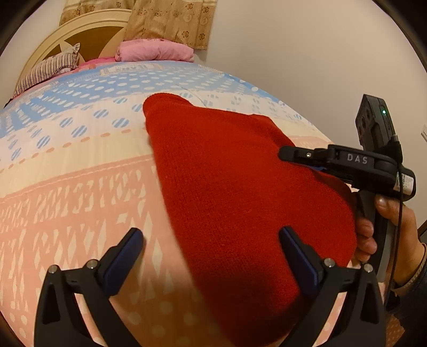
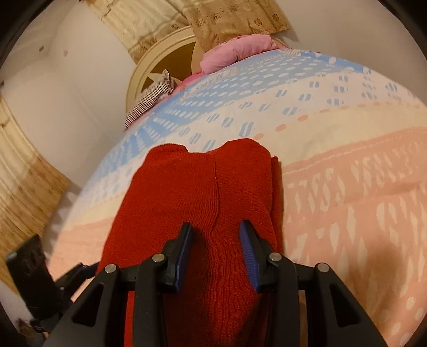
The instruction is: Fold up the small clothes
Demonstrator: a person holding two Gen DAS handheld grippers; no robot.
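A red knitted garment [image 1: 234, 186] lies folded on the patterned bedspread [image 1: 74, 165]. It also shows in the right wrist view [image 2: 192, 192], with a seam running down its middle. My left gripper [image 1: 210, 237] is open wide, its left finger over the bedspread and its right finger over the garment's near edge. My right gripper [image 2: 216, 235] is open, its blue pads [image 2: 248, 248] on either side of a raised fold of the red knit, holding nothing. The right gripper also shows from the side in the left wrist view [image 1: 288, 156], resting on the garment's right edge.
A pink pillow [image 1: 154, 50] and a striped cushion [image 1: 50, 69] lie at the head of the bed by the cream headboard [image 1: 88, 32]. A patterned curtain [image 1: 170, 18] hangs behind. A white wall [image 1: 307, 53] is at the right.
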